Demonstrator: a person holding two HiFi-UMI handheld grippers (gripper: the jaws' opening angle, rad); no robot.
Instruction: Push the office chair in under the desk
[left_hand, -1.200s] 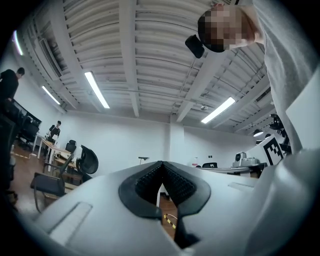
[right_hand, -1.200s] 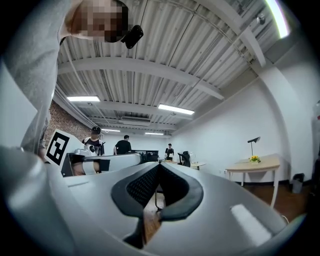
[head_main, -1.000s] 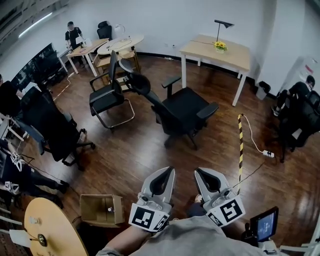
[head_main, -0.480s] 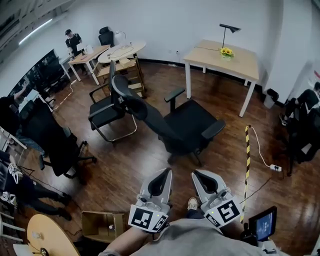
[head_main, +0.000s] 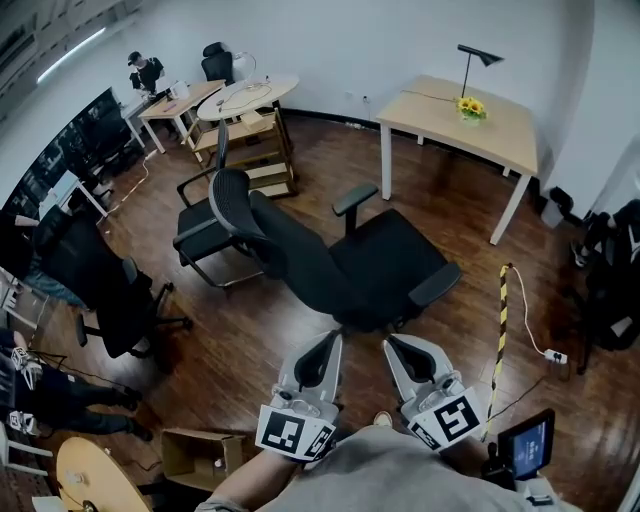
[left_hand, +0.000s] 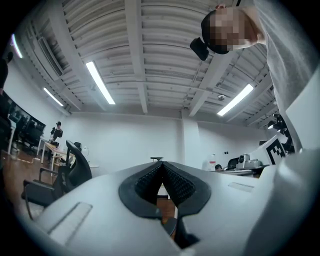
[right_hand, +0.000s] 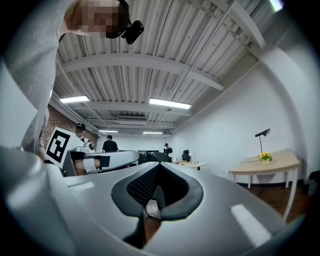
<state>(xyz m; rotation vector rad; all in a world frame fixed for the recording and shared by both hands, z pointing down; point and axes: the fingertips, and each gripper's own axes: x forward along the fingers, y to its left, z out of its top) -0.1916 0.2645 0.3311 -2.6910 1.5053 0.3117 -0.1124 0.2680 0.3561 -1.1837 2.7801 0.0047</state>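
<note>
Close to the office chair (head_main: 375, 262), left gripper (head_main: 329, 341) and right gripper (head_main: 394, 346) have jaws together, empty; an off-centre shove could swivel it, jamming an armrest (head_main: 436, 283) against the far tabletop (head_main: 440, 115).

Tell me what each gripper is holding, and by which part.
Nothing is held. The left gripper and right gripper are both shut with nothing between their jaws; the office chair stands ahead of them.

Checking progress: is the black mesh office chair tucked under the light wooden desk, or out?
Out. The black mesh office chair stands apart from the light wooden desk, with bare floor between them.
</note>
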